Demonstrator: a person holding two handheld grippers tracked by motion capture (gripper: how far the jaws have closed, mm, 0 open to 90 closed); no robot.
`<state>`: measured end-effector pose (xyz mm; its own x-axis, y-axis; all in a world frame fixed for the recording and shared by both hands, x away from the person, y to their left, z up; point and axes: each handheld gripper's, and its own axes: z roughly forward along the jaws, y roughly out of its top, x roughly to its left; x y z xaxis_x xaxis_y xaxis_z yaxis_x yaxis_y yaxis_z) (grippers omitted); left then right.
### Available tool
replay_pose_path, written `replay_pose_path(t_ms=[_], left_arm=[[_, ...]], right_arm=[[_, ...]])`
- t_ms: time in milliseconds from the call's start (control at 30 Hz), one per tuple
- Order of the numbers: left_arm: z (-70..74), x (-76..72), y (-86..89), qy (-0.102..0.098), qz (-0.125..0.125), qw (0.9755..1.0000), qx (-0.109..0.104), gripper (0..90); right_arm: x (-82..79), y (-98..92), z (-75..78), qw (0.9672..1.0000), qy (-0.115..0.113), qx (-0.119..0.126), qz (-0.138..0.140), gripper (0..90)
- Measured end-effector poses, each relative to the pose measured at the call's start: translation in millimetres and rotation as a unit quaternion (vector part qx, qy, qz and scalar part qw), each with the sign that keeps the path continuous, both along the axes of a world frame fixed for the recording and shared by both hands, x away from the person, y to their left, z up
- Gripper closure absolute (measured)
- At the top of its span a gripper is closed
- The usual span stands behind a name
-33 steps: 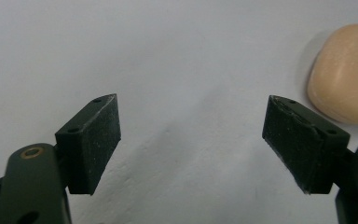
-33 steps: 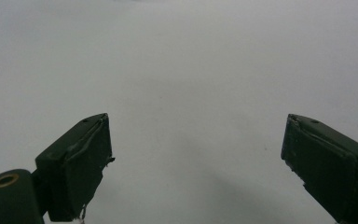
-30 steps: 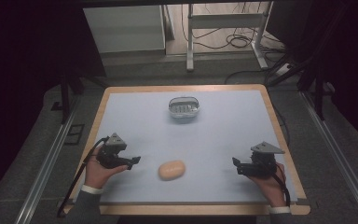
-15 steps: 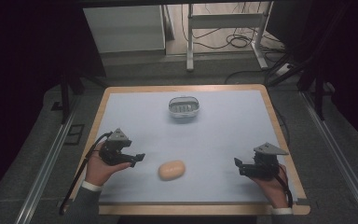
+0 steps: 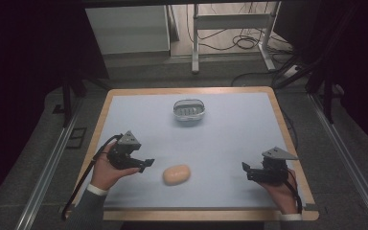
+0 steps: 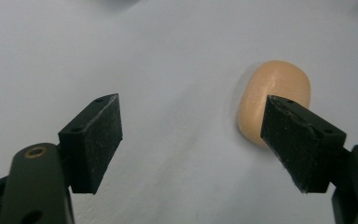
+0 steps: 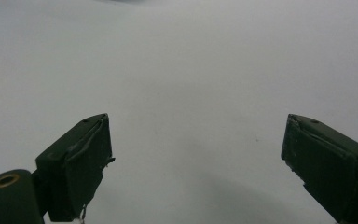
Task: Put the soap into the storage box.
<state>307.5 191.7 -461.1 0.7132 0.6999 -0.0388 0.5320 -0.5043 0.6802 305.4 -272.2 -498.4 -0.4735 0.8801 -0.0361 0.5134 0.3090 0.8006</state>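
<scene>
The left gripper [image 5: 146,164] is held in a hand near the left side of the table [image 5: 230,100]. Its jaws stand wide apart and nothing is between them. In the left gripper view [image 6: 191,135] the two black pads have only bare table top in the gap. The bread roll [image 6: 272,100], a smooth tan lump, lies flat on the table past the pad on the right of that view, which covers part of its lower edge. The pad does not look like it is pressing on the roll.

From above, the bread roll [image 5: 176,174] lies just beside the tips of the left gripper, on the side toward the middle of the table.

The right gripper [image 5: 246,171] sits low near the right side, well apart from the roll. Its jaws are wide too, with only bare table between them in the right gripper view [image 7: 196,158].

Farther back, a small metal basket [image 5: 189,110] stands near the far edge, well away from both grippers
</scene>
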Motion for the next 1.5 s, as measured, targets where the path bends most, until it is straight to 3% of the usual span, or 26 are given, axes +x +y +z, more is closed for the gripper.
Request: replay_pose_path(t_ms=[267, 1067, 1500], left_arm=[[-5.1, 1.6, -17.7, 0.010, -0.023, 0.9996, 0.014, 21.3], [-21.3, -1.5, -44.0, 0.024, -0.050, 0.9981, 0.028, 21.4], [-22.2, -3.5, -74.0, 0.025, -0.087, 0.9946, 0.051, 21.3]], right_arm=[[0.3, 0.7, -1.6, 1.0000, 0.002, -0.005, 0.000, 8.4], [0.6, 1.9, -1.6, 0.9999, 0.002, -0.011, 0.000, 8.4], [0.5, 1.5, -2.6, 0.9999, 0.001, -0.011, 0.003, 8.4]])
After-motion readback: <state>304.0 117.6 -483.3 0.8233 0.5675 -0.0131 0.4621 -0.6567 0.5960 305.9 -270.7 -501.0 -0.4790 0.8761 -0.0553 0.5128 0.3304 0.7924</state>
